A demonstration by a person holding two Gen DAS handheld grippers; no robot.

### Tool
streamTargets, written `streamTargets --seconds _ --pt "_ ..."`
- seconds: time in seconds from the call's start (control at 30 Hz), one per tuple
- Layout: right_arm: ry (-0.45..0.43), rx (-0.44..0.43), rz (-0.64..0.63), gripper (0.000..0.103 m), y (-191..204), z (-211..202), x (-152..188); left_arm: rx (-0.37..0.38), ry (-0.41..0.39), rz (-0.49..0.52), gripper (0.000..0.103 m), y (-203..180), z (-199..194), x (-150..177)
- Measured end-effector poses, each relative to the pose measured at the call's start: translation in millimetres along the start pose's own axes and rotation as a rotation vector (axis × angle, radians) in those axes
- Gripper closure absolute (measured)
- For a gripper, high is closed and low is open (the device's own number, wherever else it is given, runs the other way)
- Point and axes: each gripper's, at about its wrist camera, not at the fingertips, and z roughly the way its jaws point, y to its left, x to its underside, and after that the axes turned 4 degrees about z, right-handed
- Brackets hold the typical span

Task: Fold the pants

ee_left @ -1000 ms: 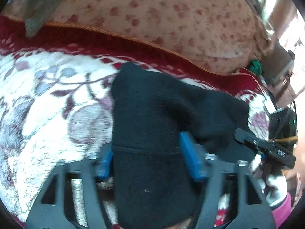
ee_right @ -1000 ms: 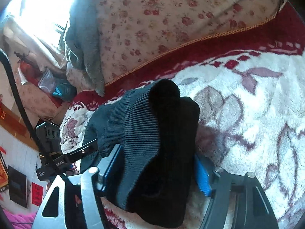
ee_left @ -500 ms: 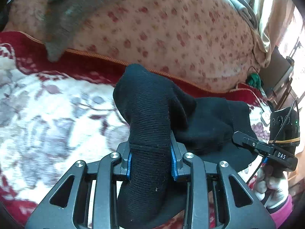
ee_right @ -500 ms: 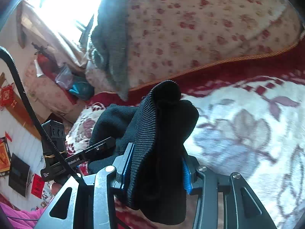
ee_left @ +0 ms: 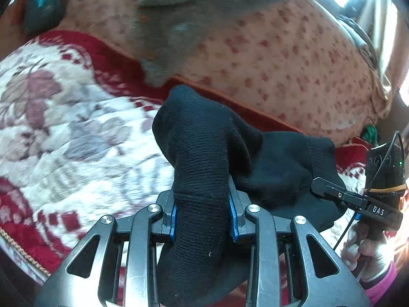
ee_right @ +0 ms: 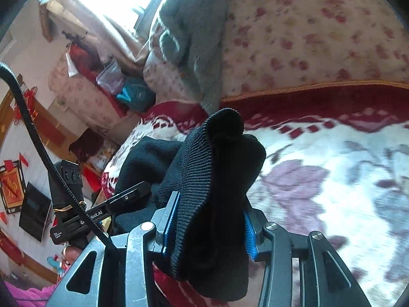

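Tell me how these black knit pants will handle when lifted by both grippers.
Likely floppy: the black knit pants bunch and droop over the left gripper. Probably thick and not slippery, as the ribbed knit fills the right gripper. The span between the grips will likely sag toward the floral blanket.

The pants [ee_left: 268, 168] lie on the blanket [ee_left: 76, 138]. Behind the blanket sits a quilt [ee_left: 281, 58], with a sweater [ee_left: 173, 33] draped over it.

A second ago both grippers stood wide around the black pants [ee_left: 202, 158]. The left gripper [ee_left: 203, 217] and right gripper [ee_right: 208, 220] have since clamped and lifted them.
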Motion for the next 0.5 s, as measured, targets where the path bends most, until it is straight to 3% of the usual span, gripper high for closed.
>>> streamTargets --seconds 0.2,0.33,0.5 --pt "0.070 0.006 -0.008 0.061 11 49 4 -0.041 0.021 -0.062 0.074 38 8 14" --pt "0.109 0.062 -0.016 0.059 7 71 12 -0.013 0.044 -0.105 0.072 55 19 25" --pt "0.145 0.103 0.028 0.045 -10 77 14 -0.033 0.047 -0.139 0.041 62 19 29"
